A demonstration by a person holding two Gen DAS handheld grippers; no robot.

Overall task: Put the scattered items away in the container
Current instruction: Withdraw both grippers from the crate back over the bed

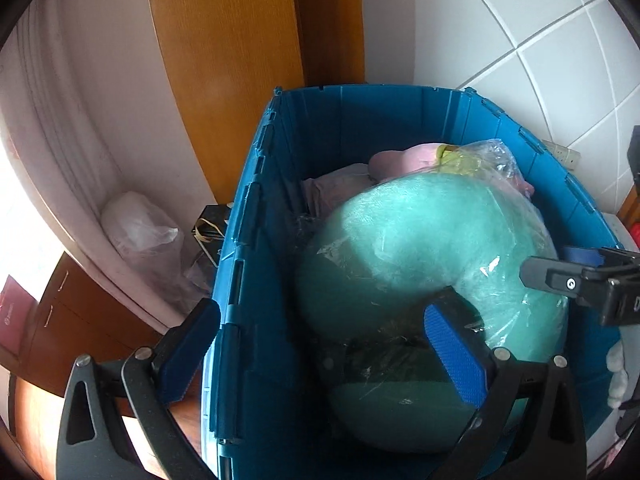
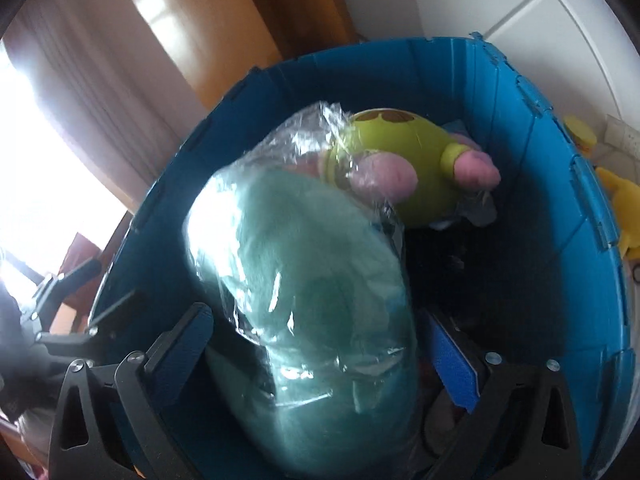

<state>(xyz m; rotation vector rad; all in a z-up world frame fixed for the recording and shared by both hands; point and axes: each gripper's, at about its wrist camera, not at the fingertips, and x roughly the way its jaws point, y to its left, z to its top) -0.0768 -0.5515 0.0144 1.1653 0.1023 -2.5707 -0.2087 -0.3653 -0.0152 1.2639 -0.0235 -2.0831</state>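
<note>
With my right fingers clamped around the bagged green plush inside the blue container and my left fingers spread empty, the slick plastic could slip.

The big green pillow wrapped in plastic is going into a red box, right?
Not quite. The box is blue, not red, as both wrist views show. The rest is right: the big green pillow, wrapped in clear plastic, sits between the right gripper fingers, going into that box.
</note>
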